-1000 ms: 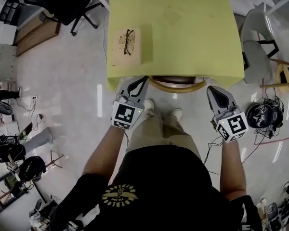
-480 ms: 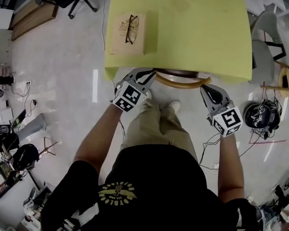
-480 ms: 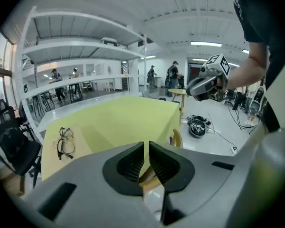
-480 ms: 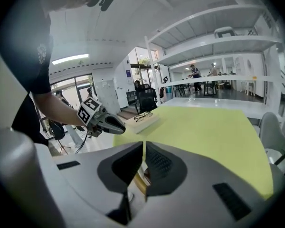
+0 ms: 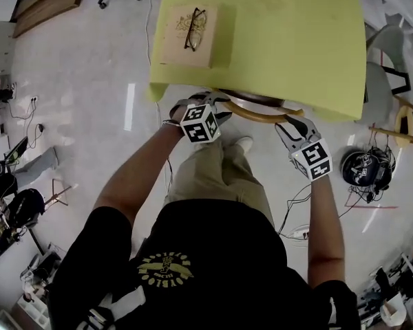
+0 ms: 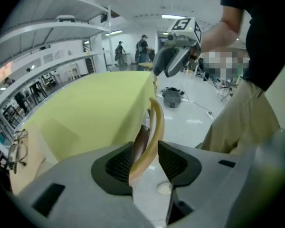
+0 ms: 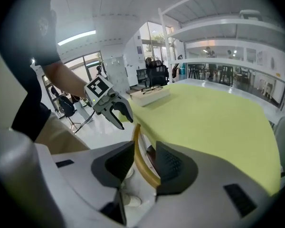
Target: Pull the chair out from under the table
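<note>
The chair is tucked under the yellow-green table (image 5: 282, 40); only its curved wooden back rail (image 5: 261, 114) sticks out at the near edge. My left gripper (image 5: 210, 104) is at the rail's left end and my right gripper (image 5: 291, 124) at its right end. In the left gripper view the rail (image 6: 155, 120) runs between the jaws of the left gripper (image 6: 146, 152), with a gap on one side. In the right gripper view the rail (image 7: 138, 148) stands between the jaws of the right gripper (image 7: 143, 163), apart from both pads. Both pairs of jaws have just been opening.
A wooden box (image 5: 182, 47) with a pair of glasses (image 5: 195, 27) lies on the table's left part. My legs and shoes (image 5: 242, 143) stand just behind the chair. A black helmet (image 5: 363, 167) and cables lie on the floor at right, near another chair (image 5: 382, 81).
Both grippers have sunk and moved forward to the chair's back rail. Their jaws, shut before, now stand open around the rail. The left gripper has rolled.
</note>
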`<state>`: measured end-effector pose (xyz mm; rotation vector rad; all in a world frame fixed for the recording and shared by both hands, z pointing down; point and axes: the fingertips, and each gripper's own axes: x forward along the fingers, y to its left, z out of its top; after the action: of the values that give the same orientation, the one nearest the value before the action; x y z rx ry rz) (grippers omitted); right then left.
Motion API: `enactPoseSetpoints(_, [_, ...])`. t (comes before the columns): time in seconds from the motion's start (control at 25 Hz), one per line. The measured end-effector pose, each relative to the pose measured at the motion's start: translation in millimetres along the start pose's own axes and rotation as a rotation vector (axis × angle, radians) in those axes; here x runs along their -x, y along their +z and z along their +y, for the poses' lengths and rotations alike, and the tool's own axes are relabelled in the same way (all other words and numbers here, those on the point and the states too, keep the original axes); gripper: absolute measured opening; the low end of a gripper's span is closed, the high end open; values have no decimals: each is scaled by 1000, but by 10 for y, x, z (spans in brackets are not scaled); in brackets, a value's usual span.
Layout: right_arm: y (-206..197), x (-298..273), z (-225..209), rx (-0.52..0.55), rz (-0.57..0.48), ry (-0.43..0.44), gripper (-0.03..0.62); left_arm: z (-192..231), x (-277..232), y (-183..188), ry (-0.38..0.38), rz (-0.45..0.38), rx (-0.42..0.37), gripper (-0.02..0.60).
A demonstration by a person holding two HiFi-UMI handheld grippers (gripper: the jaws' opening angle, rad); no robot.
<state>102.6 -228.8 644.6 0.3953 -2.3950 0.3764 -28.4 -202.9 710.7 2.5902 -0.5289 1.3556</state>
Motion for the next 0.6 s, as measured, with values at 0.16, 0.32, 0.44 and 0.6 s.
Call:
enactPoseSetpoints(0.16, [-192, -195, 19, 13, 73, 40, 148, -71, -206, -156, -67, 69, -55, 152])
enactPoseSetpoints(0.32, [-394, -357, 1, 34, 152, 83, 181, -77, -413, -251, -104, 104, -62, 169])
enactPoseSetpoints(0.44, [-574, -521, -40, 53, 220, 107, 193, -61, -582, -352, -138, 123, -40, 175])
enactPoseSetpoints(0.6, [-850, -720, -89, 91, 317, 129, 204, -89, -765, -462, -187, 144, -27, 176])
